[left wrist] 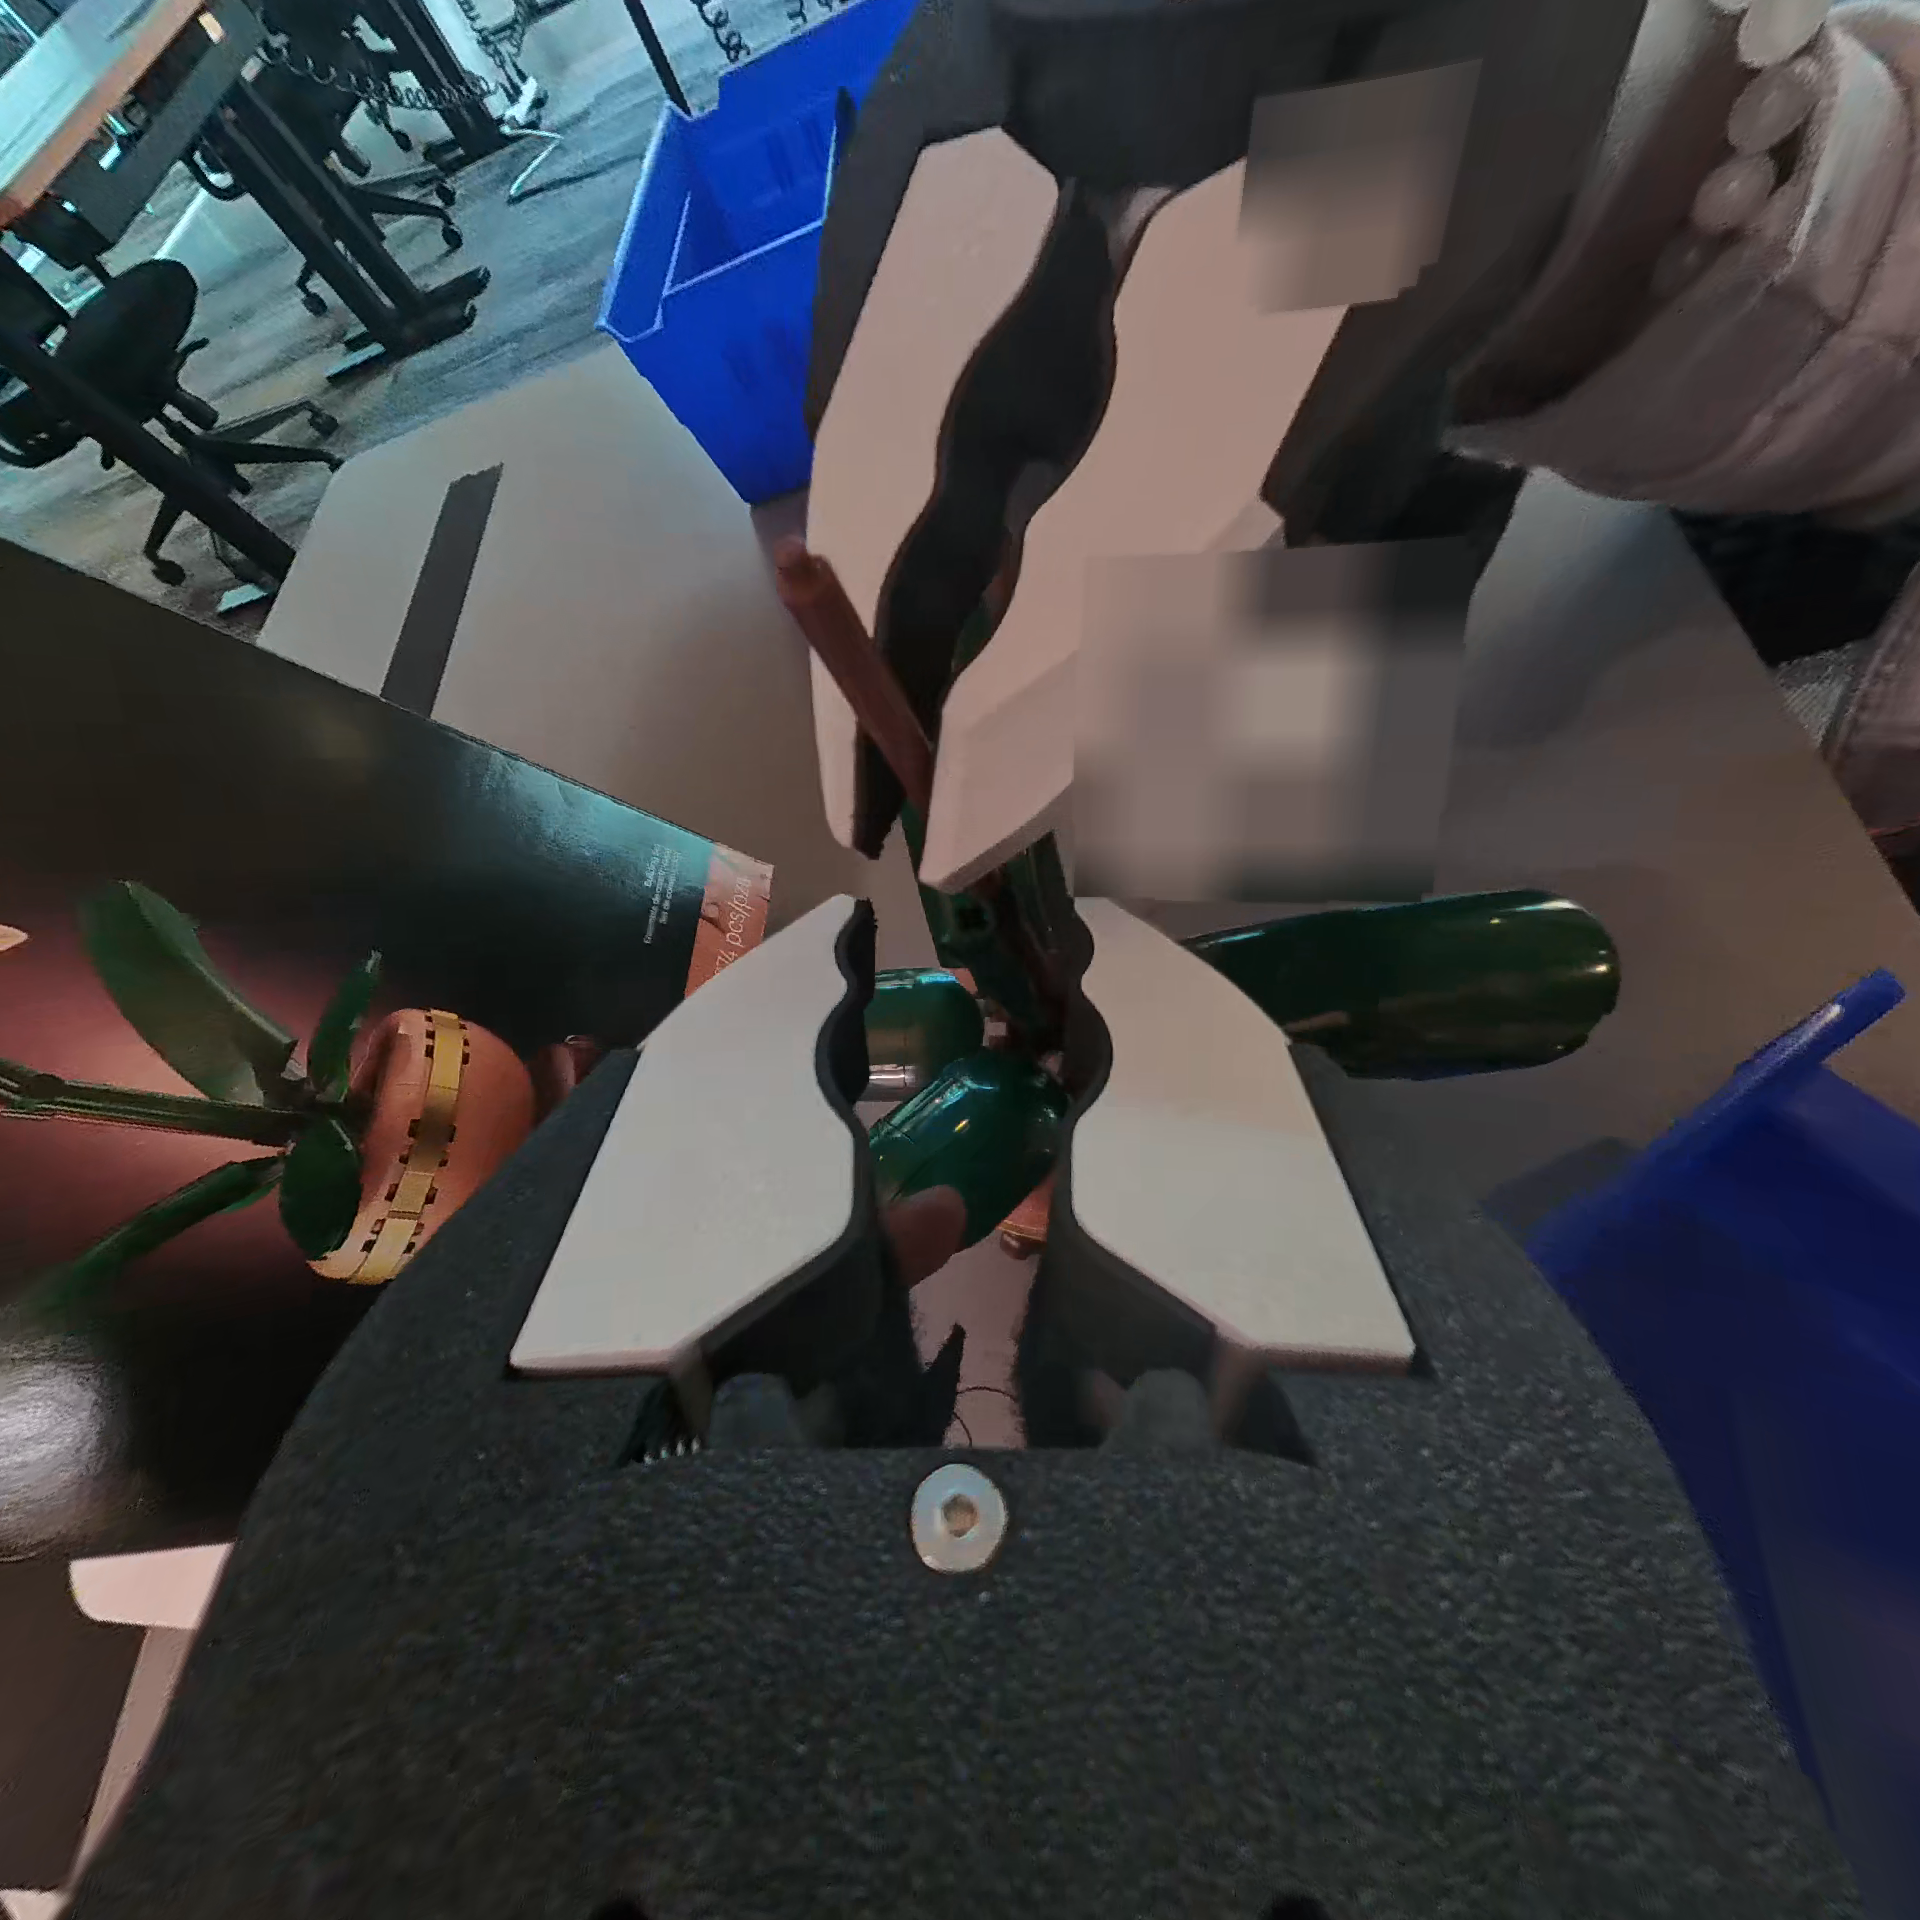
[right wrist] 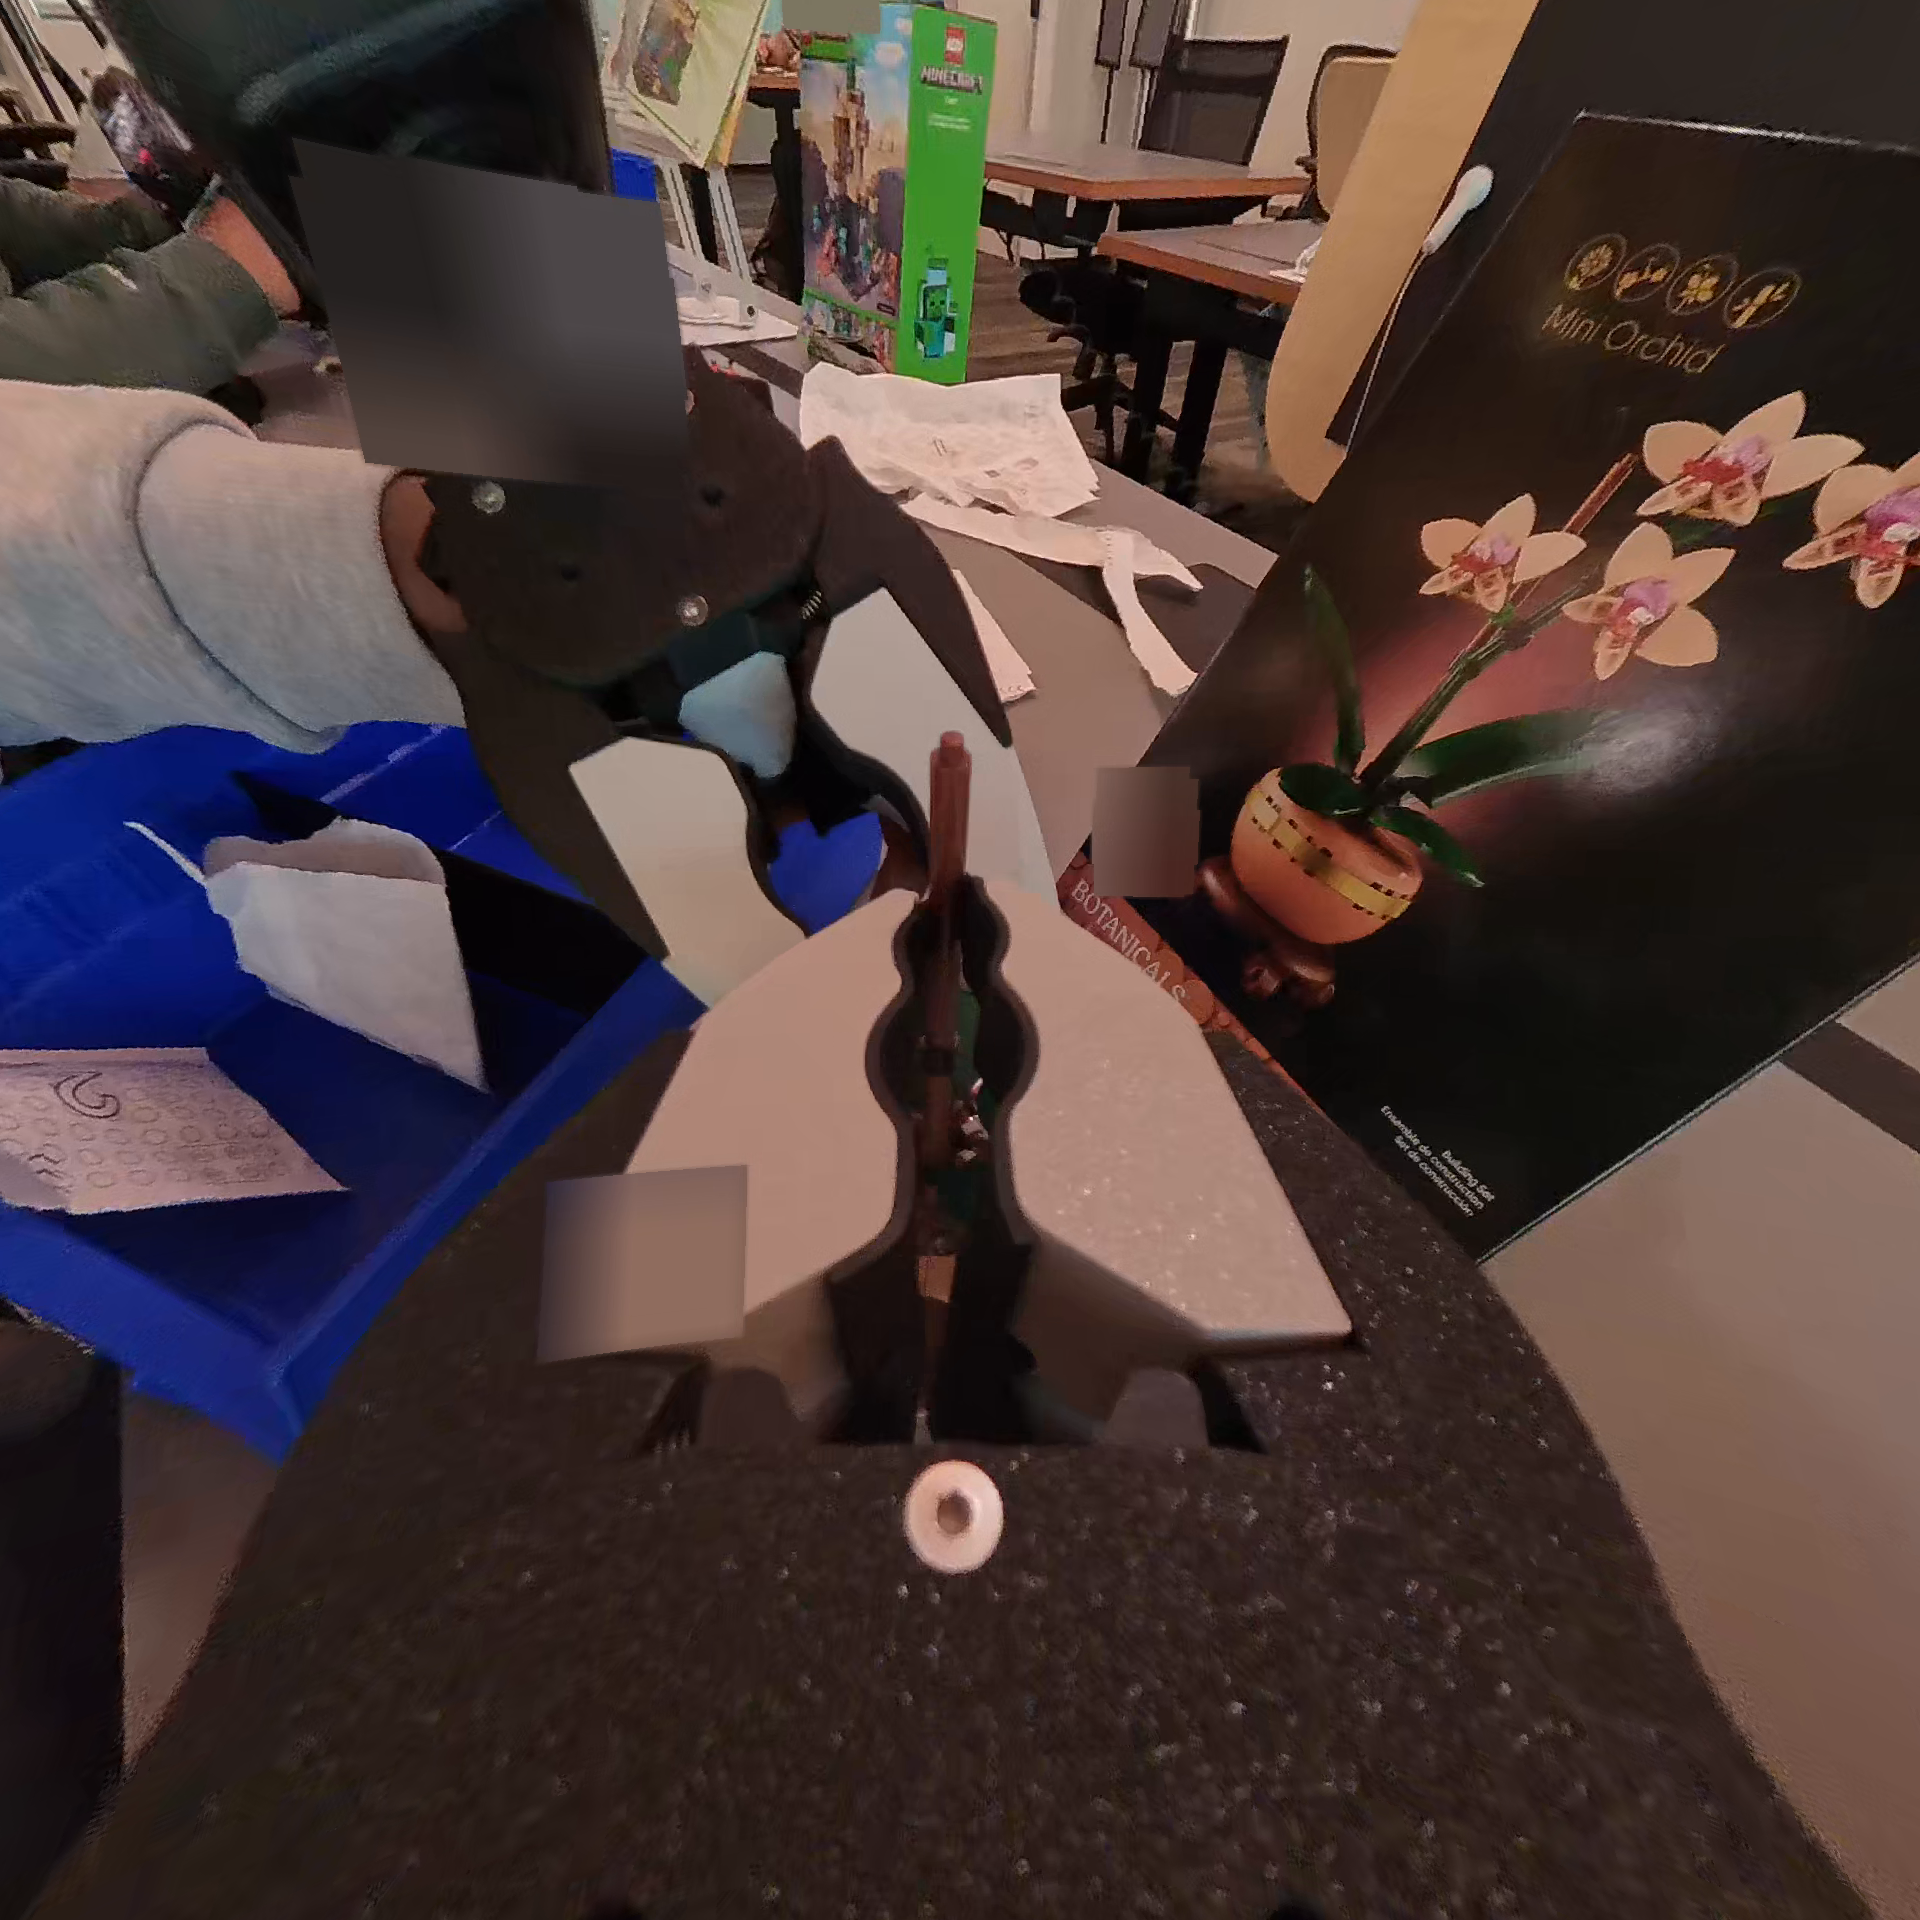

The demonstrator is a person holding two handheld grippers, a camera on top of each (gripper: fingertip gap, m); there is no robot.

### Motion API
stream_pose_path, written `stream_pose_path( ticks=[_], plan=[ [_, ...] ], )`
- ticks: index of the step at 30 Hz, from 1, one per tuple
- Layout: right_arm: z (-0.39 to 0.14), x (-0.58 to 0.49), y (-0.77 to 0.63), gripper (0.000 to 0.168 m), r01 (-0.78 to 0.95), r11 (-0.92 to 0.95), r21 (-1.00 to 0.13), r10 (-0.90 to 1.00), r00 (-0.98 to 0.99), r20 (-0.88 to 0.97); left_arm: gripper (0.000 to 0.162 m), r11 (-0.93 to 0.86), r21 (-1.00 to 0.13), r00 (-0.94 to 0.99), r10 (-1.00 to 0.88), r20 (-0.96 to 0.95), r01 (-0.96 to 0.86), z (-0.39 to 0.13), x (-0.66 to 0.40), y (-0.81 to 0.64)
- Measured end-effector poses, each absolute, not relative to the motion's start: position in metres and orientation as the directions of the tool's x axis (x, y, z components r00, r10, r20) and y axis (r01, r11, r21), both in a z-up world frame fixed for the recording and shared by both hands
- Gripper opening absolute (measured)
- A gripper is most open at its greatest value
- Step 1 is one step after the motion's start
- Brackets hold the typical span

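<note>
In the left wrist view my left gripper (left wrist: 971, 914) is closed around a small brick plant: glossy dark green leaves (left wrist: 966, 1132) fill the gap between its fingers. My right gripper (left wrist: 894, 852) comes down from above, tip to tip with the left, and is shut on a thin brown stem (left wrist: 852, 675) that runs down into the green pieces. In the right wrist view the right gripper (right wrist: 940, 894) pinches the brown stem (right wrist: 948, 810), which sticks up past its fingertips. The left gripper (right wrist: 810, 831) sits just beyond, held by a hand in a pale sleeve.
A black box picturing a potted orchid (right wrist: 1558, 675) stands at the right, and lies at the left in the left wrist view (left wrist: 312, 810). Blue bins (left wrist: 727, 270) (left wrist: 1766, 1351) flank the grey table (left wrist: 623, 582); one holds paper bags (right wrist: 343, 935). A long green leaf (left wrist: 1403, 977) lies nearby. One gripper's finger ends stand about 4 cm off the other's. The potted orchid (right wrist: 1558, 675) is about equally far from each gripper, around 15 cm.
</note>
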State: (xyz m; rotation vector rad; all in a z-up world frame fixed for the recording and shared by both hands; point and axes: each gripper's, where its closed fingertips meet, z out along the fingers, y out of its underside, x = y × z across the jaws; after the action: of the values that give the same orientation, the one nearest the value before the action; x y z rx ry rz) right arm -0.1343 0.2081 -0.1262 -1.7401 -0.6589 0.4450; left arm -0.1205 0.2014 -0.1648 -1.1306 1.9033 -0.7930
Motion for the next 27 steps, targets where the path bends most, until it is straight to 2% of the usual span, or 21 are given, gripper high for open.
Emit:
stream_pose_path(
  ticks=[4,6,11,22,24,25,27],
  plan=[
    [-0.143,-0.135,0.207,0.011,0.283,-0.238,-0.929,0.637,0.768,0.071,0.017,0.442,-0.784,-0.327,-0.889,-0.319,-0.437,-0.169,-0.120,0.199],
    [-0.142,-0.136,0.207,0.006,0.301,-0.210,-0.930,0.632,0.768,0.106,0.016,0.435,-0.785,-0.336,-0.891,-0.304,-0.441,-0.170,-0.121,0.198],
    [-0.140,-0.137,0.206,0.005,0.292,-0.202,-0.935,0.655,0.750,0.093,0.011,0.311,-0.819,-0.318,-0.933,-0.167,-0.482,-0.171,-0.123,0.197],
    [-0.137,-0.134,0.214,0.008,0.217,-0.209,-0.954,0.661,0.750,0.026,0.009,0.290,-0.797,-0.291,-0.945,-0.151,-0.530,-0.173,-0.122,0.201],
    [-0.092,-0.136,0.203,0.005,0.003,-0.092,-0.996,0.707,0.705,-0.064,0.008,0.289,-0.793,-0.293,-0.945,-0.147,-0.536,-0.173,-0.122,0.201],
    [-0.072,-0.130,0.199,0.005,-0.039,-0.064,-0.997,0.717,0.693,-0.073,0.008,0.290,-0.792,-0.293,-0.945,-0.148,-0.537,-0.173,-0.122,0.201],
    [-0.059,-0.116,0.203,0.005,0.044,-0.034,-0.998,0.667,0.745,0.010,0.008,0.301,-0.787,-0.296,-0.942,-0.157,-0.539,-0.173,-0.121,0.200]
  ],
)
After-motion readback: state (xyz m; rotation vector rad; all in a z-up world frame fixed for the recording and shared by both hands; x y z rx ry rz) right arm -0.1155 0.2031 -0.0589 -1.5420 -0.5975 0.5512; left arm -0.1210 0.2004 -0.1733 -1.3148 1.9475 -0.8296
